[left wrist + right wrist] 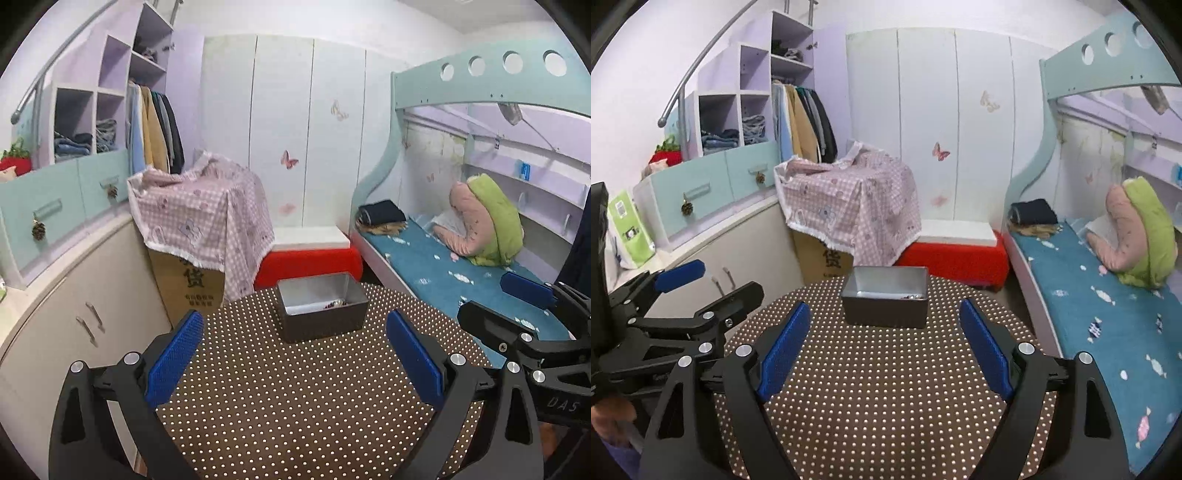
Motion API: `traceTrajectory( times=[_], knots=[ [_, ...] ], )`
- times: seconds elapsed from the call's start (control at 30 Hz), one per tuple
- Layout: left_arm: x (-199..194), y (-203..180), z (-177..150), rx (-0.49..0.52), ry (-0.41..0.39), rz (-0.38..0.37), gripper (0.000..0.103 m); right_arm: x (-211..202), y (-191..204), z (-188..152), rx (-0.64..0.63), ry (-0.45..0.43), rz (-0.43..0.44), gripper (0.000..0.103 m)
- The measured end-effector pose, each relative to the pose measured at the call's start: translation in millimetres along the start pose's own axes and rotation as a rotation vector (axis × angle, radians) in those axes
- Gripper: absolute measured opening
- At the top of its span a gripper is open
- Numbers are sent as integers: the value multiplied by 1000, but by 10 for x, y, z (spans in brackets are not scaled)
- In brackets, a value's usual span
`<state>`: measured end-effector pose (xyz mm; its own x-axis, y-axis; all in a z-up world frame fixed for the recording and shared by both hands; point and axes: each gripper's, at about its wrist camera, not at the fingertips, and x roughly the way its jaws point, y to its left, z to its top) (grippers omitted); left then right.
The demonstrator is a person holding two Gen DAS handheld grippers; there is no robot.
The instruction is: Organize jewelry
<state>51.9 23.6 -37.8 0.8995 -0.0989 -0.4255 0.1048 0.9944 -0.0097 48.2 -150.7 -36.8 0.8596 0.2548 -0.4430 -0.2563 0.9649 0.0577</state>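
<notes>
A grey metal box (321,325) (886,314) stands at the far side of a round table (295,398) (886,376) covered in a brown dotted cloth. A small heap of jewelry (334,304) (910,296) lies in its right-hand corner. My left gripper (293,317) hangs over the near part of the table, open, with nothing between its blue pads (177,354). My right gripper (883,306) is held beside it, also open and empty, well short of the box. Each gripper shows at the edge of the other's view, the right gripper (484,295) and the left gripper (733,275).
A cardboard box under a pink checked cloth (207,210) and a red bench (310,262) stand behind the table. A bunk bed with a blue mattress (461,273) runs along the right. Low cabinets (92,306) and a wardrobe fill the left.
</notes>
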Motion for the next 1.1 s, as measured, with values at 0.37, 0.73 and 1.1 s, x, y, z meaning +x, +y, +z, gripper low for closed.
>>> traceTrajectory(
  times=[0.37, 0.73, 1.1],
  knots=[
    [-389, -62, 30, 2, -121, 33, 96, -480, 111, 46, -34, -102, -57, 83],
    [-522, -111, 59, 0, -169, 29, 96, -656, 124, 78, -47, -148, -94, 85],
    [-466, -122, 99, 14, -186, 47, 96, -598, 96, 94, -39, -150, -92, 85]
  ],
)
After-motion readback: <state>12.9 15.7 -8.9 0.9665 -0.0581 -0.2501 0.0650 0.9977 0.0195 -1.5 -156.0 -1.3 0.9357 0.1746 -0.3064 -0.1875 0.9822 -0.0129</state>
